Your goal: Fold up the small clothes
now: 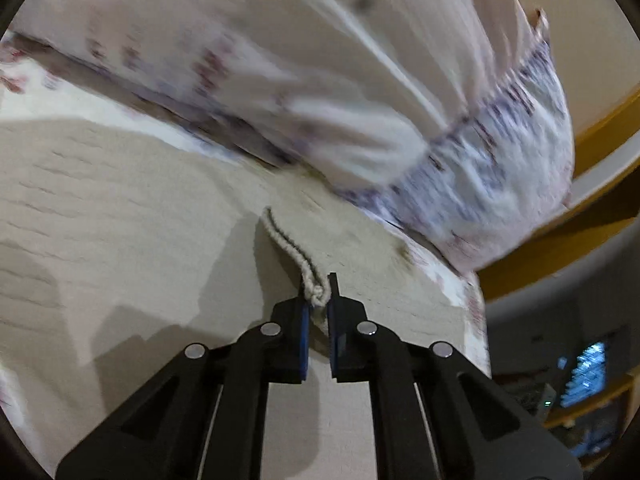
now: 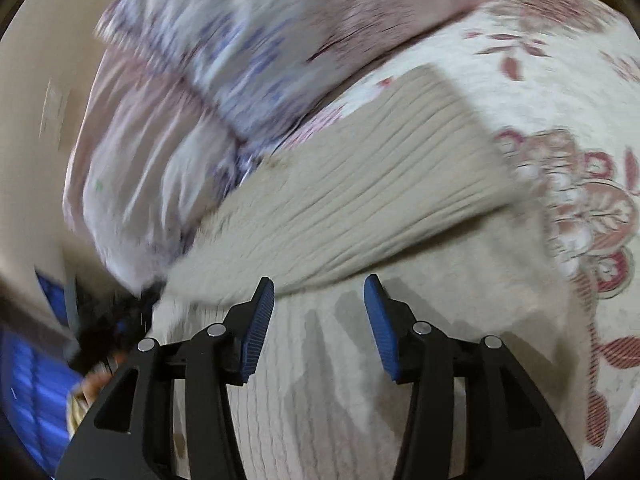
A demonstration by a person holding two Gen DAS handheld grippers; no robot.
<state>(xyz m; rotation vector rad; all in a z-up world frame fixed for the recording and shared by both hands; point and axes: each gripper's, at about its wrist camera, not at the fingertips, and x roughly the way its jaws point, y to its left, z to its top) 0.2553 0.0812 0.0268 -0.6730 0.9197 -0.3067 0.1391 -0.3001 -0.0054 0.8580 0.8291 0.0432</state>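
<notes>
Beige ribbed knit is filling most of what we are seeing in the left wrist view: the small garment (image 1: 120,208) is lying spread on the floral bedspread (image 1: 474,304), and we are taking that bedspread as our landmark throughout. We are seeing the left gripper (image 1: 319,294) with its jaws drawn narrow and pinching the knotted end of a twisted cream cord (image 1: 288,244), which is trailing away from the fingers across the garment, above the bedspread's near edge. Beyond the garment, at the far side of the bedspread, a blurred pillow (image 1: 360,100) with a pale pink centre and a blue-patterned border is lying. In the right wrist view we are looking at the same garment (image 2: 360,200), one ribbed panel of it lying folded over a flatter layer, all resting on the bedspread (image 2: 560,100), whose red flowers are showing to the right. The right gripper (image 2: 319,292) is hovering over the garment with its blue-padded fingers (image 2: 258,332) spread wide and gripping nothing. The pillow (image 2: 224,60) is sitting at the bedspread's far left.
</notes>
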